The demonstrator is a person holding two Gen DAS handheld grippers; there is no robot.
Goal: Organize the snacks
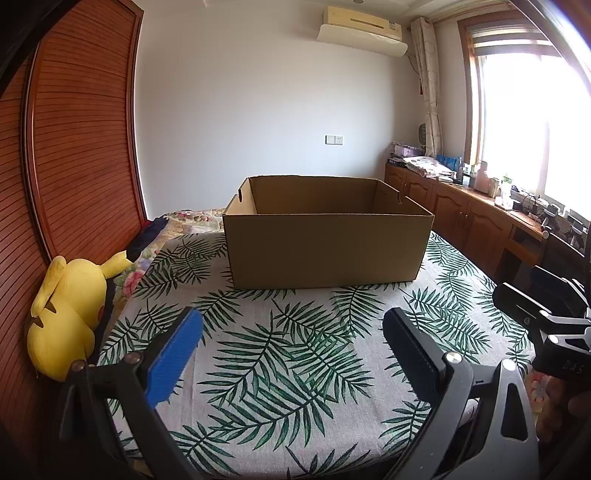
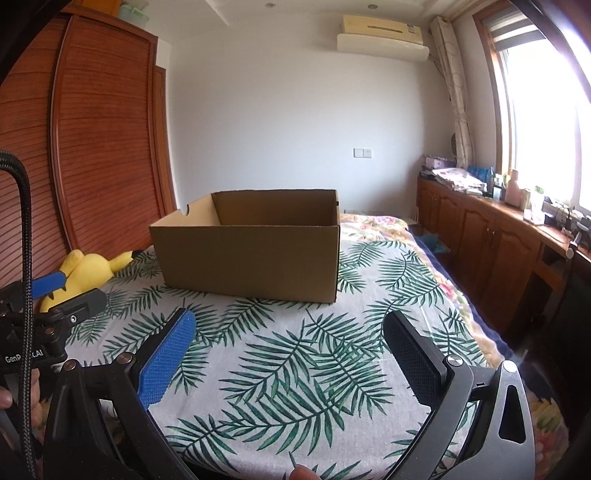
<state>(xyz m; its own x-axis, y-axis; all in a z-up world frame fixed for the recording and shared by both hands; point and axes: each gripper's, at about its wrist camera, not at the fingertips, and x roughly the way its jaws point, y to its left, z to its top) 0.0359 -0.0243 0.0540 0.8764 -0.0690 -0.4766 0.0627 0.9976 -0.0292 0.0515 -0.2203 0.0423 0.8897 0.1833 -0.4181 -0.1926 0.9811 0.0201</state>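
nearest the left wrist camera, the left gripper (image 1: 291, 332) hangs over the cloth with its fingers spread wide and nothing between them: one blue ribbed pad (image 1: 173, 358) on one side, one black pad (image 1: 410, 350) on the other. the right gripper (image 2: 288, 332) hovers the same way in its own view, fingers wide apart and empty, and its dark frame also shows at the right edge of the left view. a fingertip peeks in at the bottom edge of the right view (only its tip is visible).

under both lies a white cloth printed with green palm leaves (image 1: 295, 369), spread over a bed. further on, the open brown cardboard box (image 1: 327, 236) stands upright on that cloth, well apart from both grippers; its floor is hidden by the near wall, so what it holds cannot be told. no snack can be made out in either view.

to the left, beside the cloth, a yellow plush toy (image 1: 66, 317) lies against a reddish slatted wooden wardrobe (image 1: 81, 147). to the right runs a row of low wooden cabinets (image 1: 469, 214) under a bright window (image 1: 532, 122), their top cluttered. on the far white wall hangs a cream air conditioner (image 1: 362, 26).
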